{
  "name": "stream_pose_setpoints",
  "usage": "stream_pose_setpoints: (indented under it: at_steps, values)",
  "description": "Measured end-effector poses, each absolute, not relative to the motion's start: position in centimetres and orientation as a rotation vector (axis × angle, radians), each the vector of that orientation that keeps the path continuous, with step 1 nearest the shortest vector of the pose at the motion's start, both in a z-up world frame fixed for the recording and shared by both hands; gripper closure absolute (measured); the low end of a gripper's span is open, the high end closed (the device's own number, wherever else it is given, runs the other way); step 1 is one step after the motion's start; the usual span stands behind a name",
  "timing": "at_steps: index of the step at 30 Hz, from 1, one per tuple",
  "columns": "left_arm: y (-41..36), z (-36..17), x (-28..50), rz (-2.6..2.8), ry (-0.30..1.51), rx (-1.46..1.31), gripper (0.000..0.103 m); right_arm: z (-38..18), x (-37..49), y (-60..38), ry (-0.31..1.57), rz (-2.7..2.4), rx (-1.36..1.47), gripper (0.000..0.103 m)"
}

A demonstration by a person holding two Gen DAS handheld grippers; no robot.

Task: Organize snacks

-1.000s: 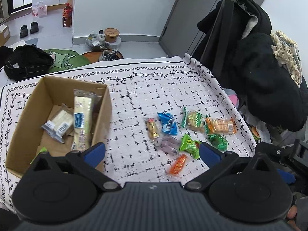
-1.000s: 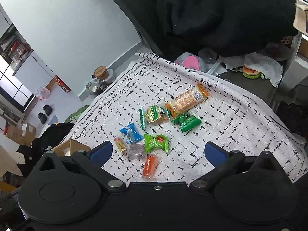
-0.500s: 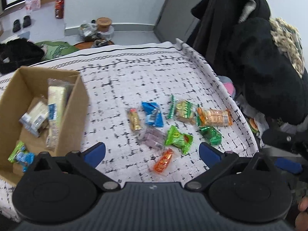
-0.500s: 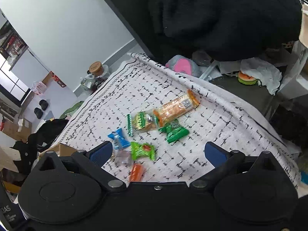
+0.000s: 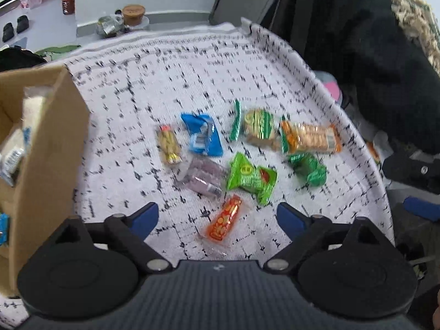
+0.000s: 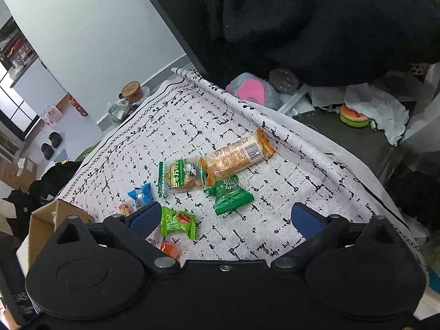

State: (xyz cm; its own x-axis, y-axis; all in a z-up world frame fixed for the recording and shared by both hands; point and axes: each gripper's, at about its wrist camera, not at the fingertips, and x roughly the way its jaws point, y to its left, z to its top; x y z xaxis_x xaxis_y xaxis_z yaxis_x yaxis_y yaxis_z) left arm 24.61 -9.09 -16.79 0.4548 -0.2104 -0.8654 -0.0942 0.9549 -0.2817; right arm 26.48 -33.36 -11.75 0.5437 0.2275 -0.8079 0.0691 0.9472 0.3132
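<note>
Left wrist: left gripper (image 5: 217, 217) wide, jaws closing, nothing touched; orange snack packet (image 5: 224, 218) lies between the fingers on the tablecloth (image 5: 154, 82). Cardboard box (image 5: 46, 148) left of it, snacks inside.
Right wrist: right gripper (image 6: 224, 218) wide, empty; dark green packet (image 6: 231, 195) just beyond it. Only this view shows the burger toy (image 6: 353, 116).

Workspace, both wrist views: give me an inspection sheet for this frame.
Surface: patterned white tablecloth, wrinkled at the far edge.
Job's things: eight loose snack packets, among them an orange packet, a light green packet and a blue packet; cardboard box at left already holds some.
Clutter: nothing seen among the snacks.
Grippers: left gripper closing, orange packet between the jaws, untouched; right gripper open, empty.
Cables: nothing seen.
Surroundings: dark coats, burger toy, slippers on the floor.
</note>
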Motion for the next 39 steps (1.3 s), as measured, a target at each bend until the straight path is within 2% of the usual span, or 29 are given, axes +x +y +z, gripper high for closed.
stream_pose_setpoints:
  at_steps: [8,15,16,17,19,20,27,31,39]
  values:
    - [-10.2,-20.0,25.6,-0.089,1.178,-0.296,0.036,-14.0,27.3,-33.0,1.057,0.124,0.356,0.006]
    - [-11.1,-21.4,26.4,-0.089,1.187,-0.261,0.041,-15.2,27.8,-32.1,1.088,0.147,0.333,0.014]
    - [-11.2,-21.4,26.5,-0.083,1.183,-0.255,0.048,-15.4,28.0,-32.2,1.086,0.140,0.335,0.014]
    - [-11.3,-21.5,26.6,-0.077,1.181,-0.248,0.065,-15.5,28.2,-32.3,1.086,0.132,0.334,0.014]
    - [-11.2,-21.5,27.0,-0.099,1.196,-0.272,0.082,-16.0,28.8,-32.4,1.094,0.118,0.328,0.016]
    - [-11.1,-21.5,27.1,-0.106,1.205,-0.291,0.086,-16.2,29.0,-32.4,1.097,0.115,0.325,0.017]
    - [-11.2,-19.2,27.3,-0.125,1.156,-0.315,0.088,-16.7,30.3,-32.0,1.084,0.112,0.308,0.020]
    - [-10.6,-17.9,28.0,-0.128,1.125,-0.325,0.102,-17.0,30.9,-31.7,1.087,0.106,0.290,0.021]
    - [-10.5,-17.2,29.1,-0.130,1.124,-0.323,0.102,-18.3,32.4,-31.7,1.129,0.092,0.305,0.021]
